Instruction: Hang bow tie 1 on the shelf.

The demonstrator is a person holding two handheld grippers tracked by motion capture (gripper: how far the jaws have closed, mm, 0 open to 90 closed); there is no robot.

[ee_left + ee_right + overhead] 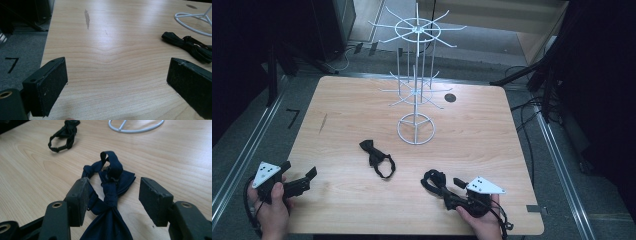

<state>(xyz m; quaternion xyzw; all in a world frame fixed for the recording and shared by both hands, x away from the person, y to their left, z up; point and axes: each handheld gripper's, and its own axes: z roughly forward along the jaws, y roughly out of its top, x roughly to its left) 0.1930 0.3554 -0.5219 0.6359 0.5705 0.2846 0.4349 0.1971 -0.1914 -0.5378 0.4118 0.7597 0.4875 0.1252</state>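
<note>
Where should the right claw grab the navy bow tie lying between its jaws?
Probably at the knot: in the bow tie it is the narrowest, firmest part, and already lies between the open jaws of the right claw. Come straight along the table from the near side, pads closing across the knot, clear of the strap loop.

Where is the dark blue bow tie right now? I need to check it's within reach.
The dark blue bow tie lies on the table's near right part, between the right gripper's open jaws, nearer than the black bow tie.
</note>
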